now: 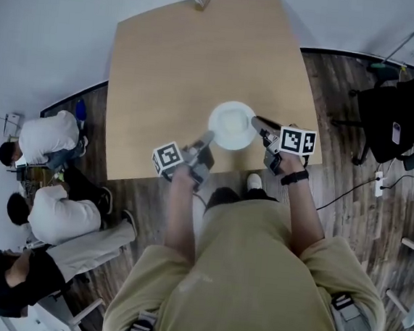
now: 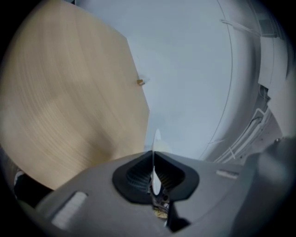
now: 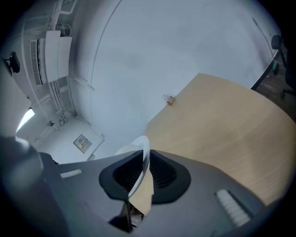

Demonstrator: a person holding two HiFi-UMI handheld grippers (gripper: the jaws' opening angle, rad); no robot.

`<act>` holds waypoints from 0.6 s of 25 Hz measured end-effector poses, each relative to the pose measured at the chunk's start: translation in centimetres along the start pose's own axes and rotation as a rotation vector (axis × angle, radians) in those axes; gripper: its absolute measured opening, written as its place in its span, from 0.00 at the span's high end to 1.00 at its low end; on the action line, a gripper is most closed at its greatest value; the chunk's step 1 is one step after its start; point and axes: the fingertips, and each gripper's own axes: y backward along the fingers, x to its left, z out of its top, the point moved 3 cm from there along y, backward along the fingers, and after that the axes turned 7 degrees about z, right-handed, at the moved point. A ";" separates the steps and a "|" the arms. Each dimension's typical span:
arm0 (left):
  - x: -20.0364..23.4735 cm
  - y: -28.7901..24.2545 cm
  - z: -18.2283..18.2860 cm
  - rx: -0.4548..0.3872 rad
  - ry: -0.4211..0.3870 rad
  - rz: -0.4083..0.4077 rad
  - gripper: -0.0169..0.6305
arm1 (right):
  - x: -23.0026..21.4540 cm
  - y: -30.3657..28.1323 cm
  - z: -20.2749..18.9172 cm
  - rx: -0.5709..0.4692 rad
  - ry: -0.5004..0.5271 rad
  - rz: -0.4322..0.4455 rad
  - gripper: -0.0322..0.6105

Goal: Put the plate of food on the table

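— So, how do the tongs stand?
— The left gripper [image 1: 208,141] is pinched on the near-left rim of the plate [image 1: 233,125]. The right gripper [image 1: 258,122] is pinched on the right rim, so the plate spans between them.
— And the plate against the table [image 1: 177,56]?
— It sits over the near edge, right of the middle, with bare top stretching far beyond. I can't tell whether it rests on the wood or hangs just above.
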 end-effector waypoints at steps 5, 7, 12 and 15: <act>-2.2 13.8 -18.0 -0.113 0.018 -0.032 0.96 | 11.2 12.9 -12.4 0.055 0.076 0.085 0.89; -2.5 16.0 -19.6 -0.129 0.026 -0.030 0.96 | 13.3 13.7 -13.7 0.069 0.098 0.099 0.89; -4.6 17.3 -20.1 -0.144 0.026 -0.033 0.96 | 15.8 14.9 -12.8 0.044 0.108 0.120 0.89; -8.8 22.1 -28.1 -0.185 -0.014 -0.013 0.96 | 21.1 22.3 -16.2 0.053 0.108 0.153 0.89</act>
